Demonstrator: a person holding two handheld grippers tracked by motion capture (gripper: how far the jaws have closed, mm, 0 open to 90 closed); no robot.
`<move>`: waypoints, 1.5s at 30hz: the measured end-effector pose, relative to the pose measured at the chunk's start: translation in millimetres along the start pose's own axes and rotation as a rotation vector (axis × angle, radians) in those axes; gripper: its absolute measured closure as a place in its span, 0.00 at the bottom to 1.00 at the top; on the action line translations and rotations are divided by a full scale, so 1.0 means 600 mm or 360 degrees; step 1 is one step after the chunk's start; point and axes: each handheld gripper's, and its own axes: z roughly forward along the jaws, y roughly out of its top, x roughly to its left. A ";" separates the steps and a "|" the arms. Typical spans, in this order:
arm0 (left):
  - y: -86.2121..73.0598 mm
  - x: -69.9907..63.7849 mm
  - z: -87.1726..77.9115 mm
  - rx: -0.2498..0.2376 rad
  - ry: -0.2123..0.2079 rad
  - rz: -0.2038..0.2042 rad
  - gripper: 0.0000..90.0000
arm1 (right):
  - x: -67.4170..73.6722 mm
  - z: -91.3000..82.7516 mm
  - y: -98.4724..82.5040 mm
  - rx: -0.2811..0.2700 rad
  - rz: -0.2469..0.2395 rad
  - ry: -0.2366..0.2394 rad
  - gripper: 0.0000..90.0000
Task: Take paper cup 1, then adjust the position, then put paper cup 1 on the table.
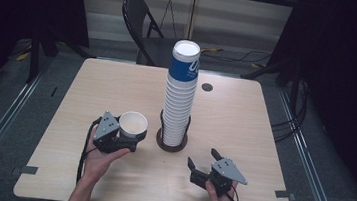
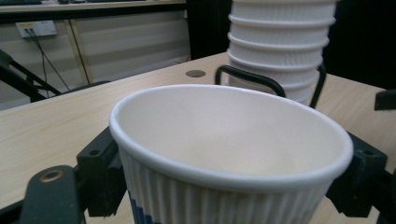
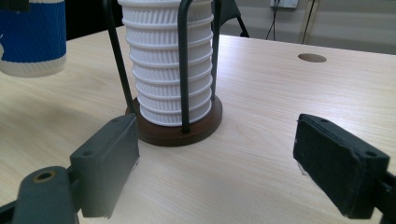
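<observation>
Wooden table (image 1: 92,86) w/ a folding chair (image 1: 139,21) behind it, dark room. We take the cup stack (image 1: 180,95) in its wire holder (image 1: 171,142) as landmark. Our left gripper (image 1: 130,136) sits just left of the stack, clenched on a single paper cup (image 1: 133,123), upright, mouth up. Our right gripper (image 1: 202,166) is near the holder base, front-right, jaws spread wide w/ nothing between them.

We count 1 loose paper cup (image 1: 132,124), 1 tall cup stack (image 1: 180,95) in 1 holder (image 3: 173,126), 2 grippers, left (image 1: 127,136) & right (image 1: 202,164), 1 chair (image 1: 144,24), 1 table (image 1: 245,117).
</observation>
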 end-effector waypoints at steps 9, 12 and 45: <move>0.019 0.042 0.003 -0.0045 0.0074 -0.0080 0.18 | -0.006 0.001 -0.009 -0.0053 0.0051 0.0003 0.15; 0.023 0.054 0.009 -0.0043 0.0101 -0.0104 0.18 | -0.007 0.000 -0.009 -0.0045 0.0069 0.0026 0.15; -0.032 0.137 0.099 0.0068 0.0101 -0.0241 0.17 | -0.014 -0.006 -0.012 -0.0086 0.0120 0.0054 0.16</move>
